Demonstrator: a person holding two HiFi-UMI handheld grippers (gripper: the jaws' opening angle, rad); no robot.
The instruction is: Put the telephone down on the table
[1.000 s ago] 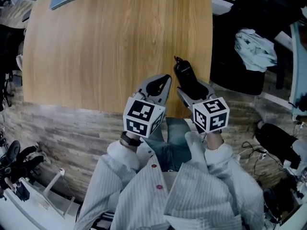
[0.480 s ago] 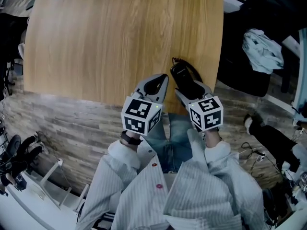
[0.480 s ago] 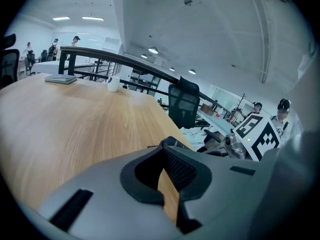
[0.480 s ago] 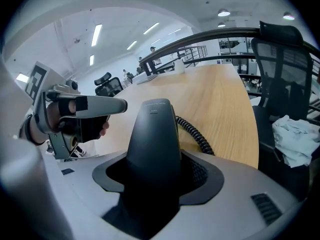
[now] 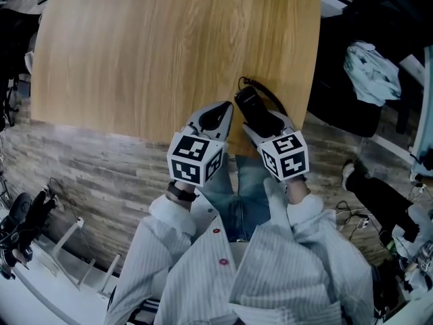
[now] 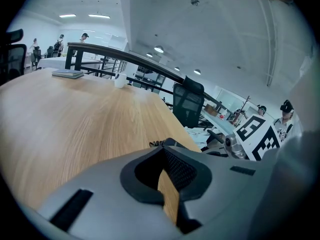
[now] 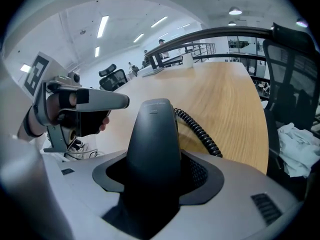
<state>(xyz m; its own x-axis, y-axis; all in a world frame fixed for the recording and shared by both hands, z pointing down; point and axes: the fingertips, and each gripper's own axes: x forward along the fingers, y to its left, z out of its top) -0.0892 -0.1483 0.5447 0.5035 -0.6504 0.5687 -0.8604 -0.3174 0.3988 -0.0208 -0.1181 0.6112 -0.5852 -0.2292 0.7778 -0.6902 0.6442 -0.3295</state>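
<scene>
telephone (image 5: 249,104) shifted further over table (image 5: 135,59), clamped in right gripper (image 5: 268,124)

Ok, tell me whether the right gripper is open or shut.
The right gripper is shut on the telephone: its view shows the black handset wedged between both jaws, coiled cord trailing over the table.

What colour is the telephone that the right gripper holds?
The telephone is black, with a black coiled cord; the right gripper view shows it best.
</scene>
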